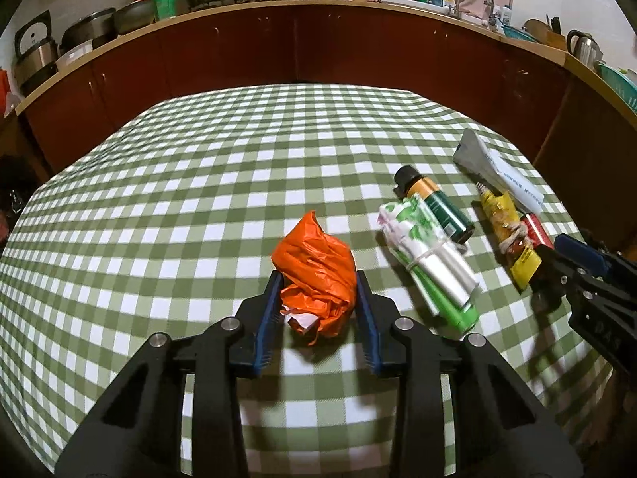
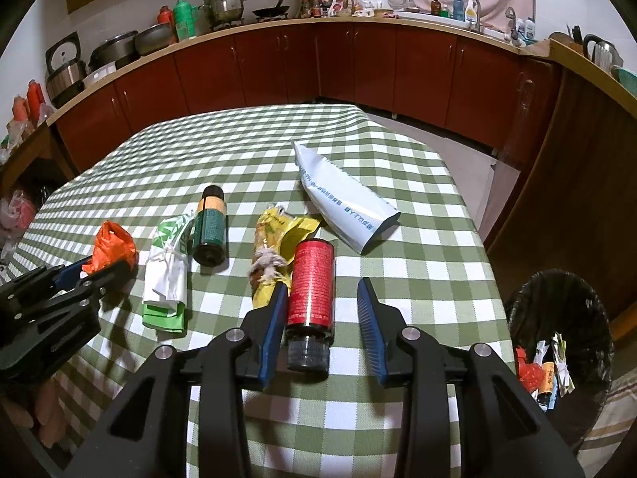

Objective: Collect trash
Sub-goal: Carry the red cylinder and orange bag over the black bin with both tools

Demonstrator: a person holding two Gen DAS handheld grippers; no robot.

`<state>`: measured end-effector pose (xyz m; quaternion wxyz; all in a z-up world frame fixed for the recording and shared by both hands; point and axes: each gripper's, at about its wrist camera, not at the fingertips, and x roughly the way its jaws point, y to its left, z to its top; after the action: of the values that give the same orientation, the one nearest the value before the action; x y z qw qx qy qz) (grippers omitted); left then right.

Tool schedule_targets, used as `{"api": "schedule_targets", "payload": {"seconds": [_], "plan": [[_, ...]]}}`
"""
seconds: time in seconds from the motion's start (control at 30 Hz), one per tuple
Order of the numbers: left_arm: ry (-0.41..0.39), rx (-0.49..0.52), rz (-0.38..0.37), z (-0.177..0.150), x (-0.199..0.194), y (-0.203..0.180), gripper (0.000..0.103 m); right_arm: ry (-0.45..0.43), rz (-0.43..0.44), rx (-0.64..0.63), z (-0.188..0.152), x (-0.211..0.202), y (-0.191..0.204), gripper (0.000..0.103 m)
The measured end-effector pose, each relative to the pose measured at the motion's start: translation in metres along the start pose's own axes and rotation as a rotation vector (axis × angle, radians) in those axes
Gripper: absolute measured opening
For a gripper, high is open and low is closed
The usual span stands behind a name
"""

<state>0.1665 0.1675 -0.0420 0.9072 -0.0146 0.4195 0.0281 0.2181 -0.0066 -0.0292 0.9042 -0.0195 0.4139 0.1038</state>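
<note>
Already the left claw (image 1: pixel 318 310) has its blue pads pressed against both sides of the crumpled orange plastic bag (image 1: pixel 314 275), low in the centre of the left wrist view, so that piece looks gripped but not yet lifted off the green checked counter (image 1: pixel 199 199). In the right wrist view, the right claw (image 2: pixel 322 318) stands part open around the red can (image 2: pixel 312 283), which lies on its side near the bottom centre; the left pad touches or nearly touches the can, while a clear gap shows on the right side, so nothing is held there.

At the lower right edge of that view sits the black-lined trash bin (image 2: pixel 557 318) beside the counter, with several wrappers already inside, so part of the job appears done.

Further up the counter, much is left: the yellow wrapper tied with string (image 2: pixel 274 255) just left of the red can, the folded green and white bag (image 2: pixel 167 275) to its left, the dark green can (image 2: pixel 211 227) beside that, and the grey-white pouch (image 2: pixel 342 199) farthest away toward the upper middle. By my judgement the task is roughly midway, with six pieces still on the counter.
</note>
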Motion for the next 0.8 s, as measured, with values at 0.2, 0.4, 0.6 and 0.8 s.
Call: {"api": "schedule_targets", "payload": {"seconds": [0.2,0.4,0.6,0.8], "plan": [[-0.012,-0.015,0.021,-0.008,-0.008,0.007,0.034,-0.007,0.003,-0.041,0.001,-0.001,0.013,0.025],[-0.018,-0.026,0.022,-0.013,-0.015,0.011,0.034,-0.032,0.007,-0.047,-0.001,-0.010,0.020,0.025],[-0.040,-0.036,0.014,-0.015,-0.027,0.011,0.034,-0.073,-0.006,-0.040,-0.002,-0.025,0.014,0.025],[-0.091,-0.019,0.001,-0.013,-0.045,-0.005,0.034,-0.105,-0.032,-0.026,-0.008,-0.041,-0.001,0.024]]}}
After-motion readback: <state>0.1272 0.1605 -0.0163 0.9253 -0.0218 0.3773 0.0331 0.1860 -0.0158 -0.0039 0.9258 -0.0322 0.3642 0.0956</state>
